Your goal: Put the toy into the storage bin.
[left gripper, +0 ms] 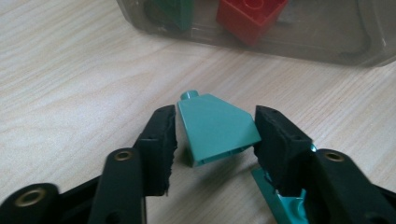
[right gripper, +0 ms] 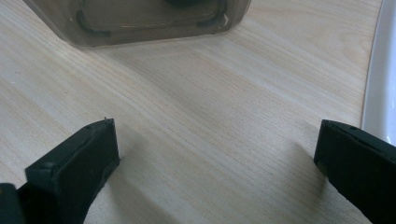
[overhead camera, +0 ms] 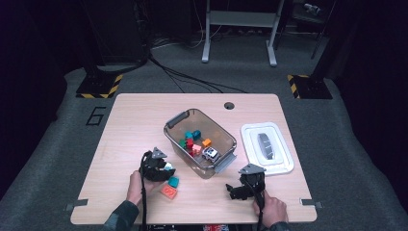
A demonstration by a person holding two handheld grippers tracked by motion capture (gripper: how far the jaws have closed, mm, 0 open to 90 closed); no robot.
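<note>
So from the high view, the left gripper (overhead camera: 158, 166) sits near the front-left of the wooden table (overhead camera: 134, 120), right over a cluster of loose bricks: a teal block (overhead camera: 173, 182) just beside it and an orange tile (overhead camera: 168, 192) a bit closer to the person. The clear plastic bin (overhead camera: 179, 120) is just up and to the right of it, with a pile of colored bricks and a little toy car (overhead camera: 210, 153) inside, and its white lid (overhead camera: 267, 147) lies flat off to the right. The right gripper (overhead camera: 243, 188) rests on bare table in front of the bin's near corner, well apart from any brick, so the left hand is clearly the nearer one. Left gripper view is where it gets interesting: a teal sloped brick (left gripper: 215, 127) sits squarely between the two jaws, stud pointing away toward the bin wall, slope face up. The jaws are spread and flank it on both sides, close but not visibly pinching yet. I'd guess closing is all that's needed. Another teal piece (left gripper: 280, 205) peeks out under the right jaw and might get in the way. Right gripper view: jaws wide apart over bare wood, nothing between them, bin ahead, lid edge at right.
</note>
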